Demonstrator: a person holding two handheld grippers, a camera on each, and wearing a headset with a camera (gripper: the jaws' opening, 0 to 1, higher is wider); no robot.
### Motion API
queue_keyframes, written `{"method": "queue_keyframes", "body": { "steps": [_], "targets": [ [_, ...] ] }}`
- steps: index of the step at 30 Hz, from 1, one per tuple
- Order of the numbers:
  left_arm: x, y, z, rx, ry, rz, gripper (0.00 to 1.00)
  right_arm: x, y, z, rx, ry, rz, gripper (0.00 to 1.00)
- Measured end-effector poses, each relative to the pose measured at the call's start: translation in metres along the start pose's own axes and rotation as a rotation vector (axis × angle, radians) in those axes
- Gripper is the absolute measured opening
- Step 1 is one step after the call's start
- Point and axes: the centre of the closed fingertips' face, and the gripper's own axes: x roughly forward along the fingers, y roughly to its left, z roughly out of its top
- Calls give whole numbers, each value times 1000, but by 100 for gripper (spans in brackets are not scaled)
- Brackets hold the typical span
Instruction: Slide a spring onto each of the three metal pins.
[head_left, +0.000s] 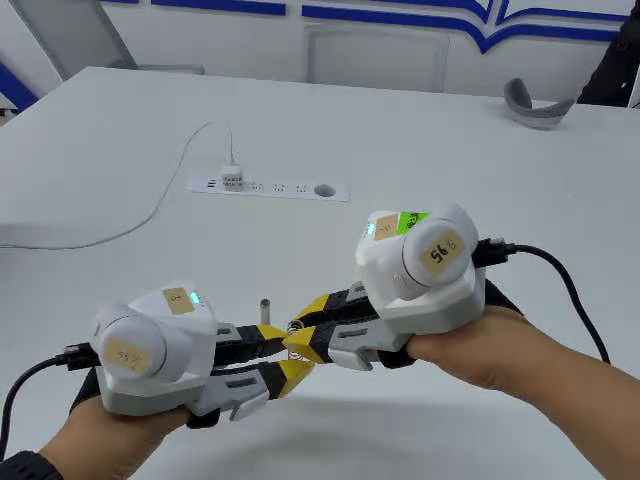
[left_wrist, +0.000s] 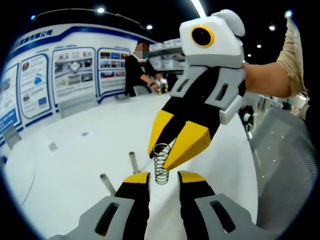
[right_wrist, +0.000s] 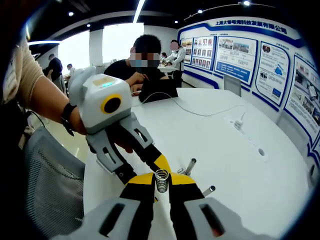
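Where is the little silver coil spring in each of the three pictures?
Head view: the small silver coil spring sits low centre, where the yellow jaw tips meet.
Left gripper view: the spring is just below centre, under the right gripper and its yellow jaws.
Right gripper view: the spring is low centre, between that gripper's own tips.
Shared landmark: an upright grey metal pin close beside the spring.
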Motion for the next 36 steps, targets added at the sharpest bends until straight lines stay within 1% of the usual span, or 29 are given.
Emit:
{"method": "queue_keyframes", "body": {
  "steps": [2,6,13,21,25,36],
  "targets": [
    [0,1,0,-12,1,4,26,0,0,0,2,-1,-1,12],
    [-2,3,-2,-16,4,12,32,-1,-1,0,6,-2,-6,12],
    [-7,7,-3,-33,0,29,38,-3,-7,-2,21,-9,-18,12],
    [-13,14,-5,-56,-2,48,43,-7,-17,-1,40,-29,-44,12],
    [-14,15,-7,-66,-2,53,45,-10,-22,0,48,-40,-60,12],
    [-18,23,-10,-85,0,83,51,-18,-40,3,70,-71,-109,12]
  ]
}}
